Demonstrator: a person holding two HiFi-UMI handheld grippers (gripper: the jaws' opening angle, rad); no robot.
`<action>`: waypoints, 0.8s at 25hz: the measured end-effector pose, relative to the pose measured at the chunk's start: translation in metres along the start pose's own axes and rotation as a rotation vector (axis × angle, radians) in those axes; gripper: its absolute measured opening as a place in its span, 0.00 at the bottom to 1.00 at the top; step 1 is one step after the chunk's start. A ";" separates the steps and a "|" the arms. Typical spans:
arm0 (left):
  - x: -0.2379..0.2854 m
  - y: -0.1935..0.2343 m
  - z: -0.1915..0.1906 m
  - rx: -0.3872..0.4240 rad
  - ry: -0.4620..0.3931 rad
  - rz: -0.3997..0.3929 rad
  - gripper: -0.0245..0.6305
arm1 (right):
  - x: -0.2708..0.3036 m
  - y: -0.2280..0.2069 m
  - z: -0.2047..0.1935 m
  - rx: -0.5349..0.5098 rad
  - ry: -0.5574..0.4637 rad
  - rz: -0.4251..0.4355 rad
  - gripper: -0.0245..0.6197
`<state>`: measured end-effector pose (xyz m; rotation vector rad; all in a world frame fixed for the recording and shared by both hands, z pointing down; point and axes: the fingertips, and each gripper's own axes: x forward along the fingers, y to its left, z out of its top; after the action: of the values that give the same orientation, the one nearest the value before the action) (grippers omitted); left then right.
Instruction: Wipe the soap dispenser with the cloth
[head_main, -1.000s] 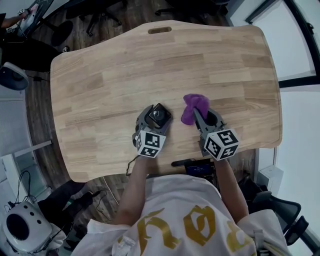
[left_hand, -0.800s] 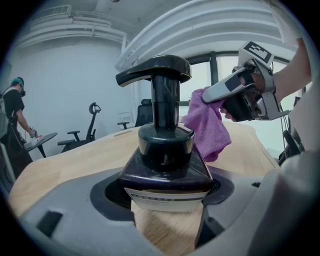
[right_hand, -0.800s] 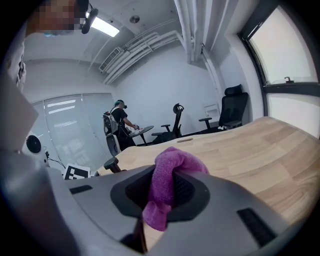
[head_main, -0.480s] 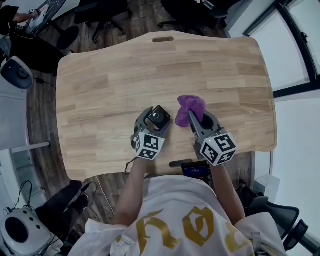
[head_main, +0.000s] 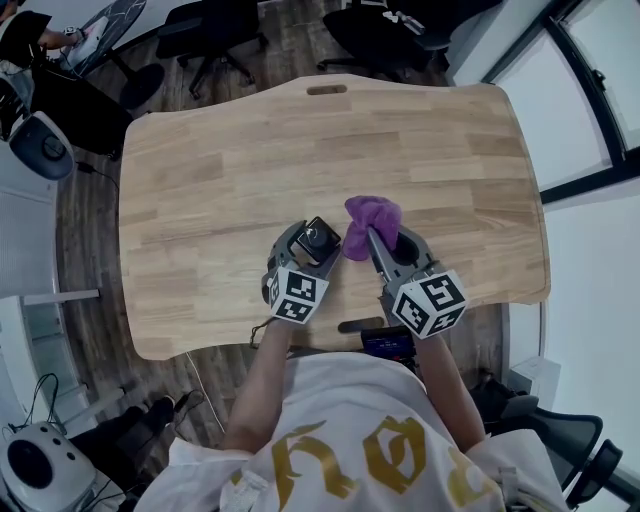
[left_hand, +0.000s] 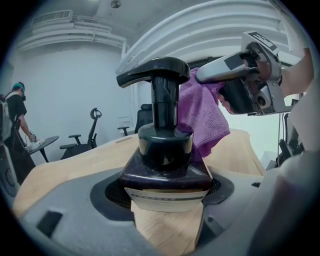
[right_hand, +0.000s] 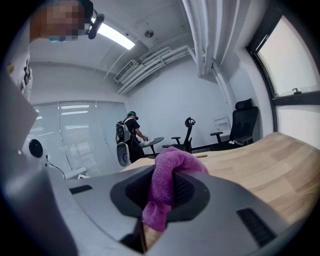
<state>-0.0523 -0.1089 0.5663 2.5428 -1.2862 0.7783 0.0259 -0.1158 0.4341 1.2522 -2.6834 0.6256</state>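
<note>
bright, even daylight comes through the windows (head_main: 595, 90) at the right, which wash out to white. a ceiling strip light (right_hand: 116, 36) glares in the right gripper view. the worktop (head_main: 250, 150) carries only soft shadows. both gripper views bend strongly, darken at the rims, and blur the nearest foreground.

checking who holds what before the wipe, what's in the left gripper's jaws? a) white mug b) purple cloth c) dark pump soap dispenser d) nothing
c: its own view shows the dark square soap dispenser with a black pump clamped between the jaws of the left gripper; the purple fluffy cloth is pinched in the right gripper.
</note>
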 end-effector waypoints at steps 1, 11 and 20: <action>-0.001 -0.001 0.000 0.003 -0.001 0.000 0.57 | -0.001 0.002 0.001 0.000 -0.005 0.003 0.12; -0.002 -0.009 -0.001 0.000 0.005 -0.026 0.57 | -0.003 0.022 0.020 -0.009 -0.044 0.056 0.12; -0.002 -0.017 -0.005 -0.001 0.020 -0.065 0.57 | -0.002 0.056 0.027 0.035 -0.053 0.301 0.12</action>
<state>-0.0415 -0.0948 0.5701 2.5551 -1.1913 0.7879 -0.0137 -0.0935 0.3913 0.8885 -2.9451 0.6846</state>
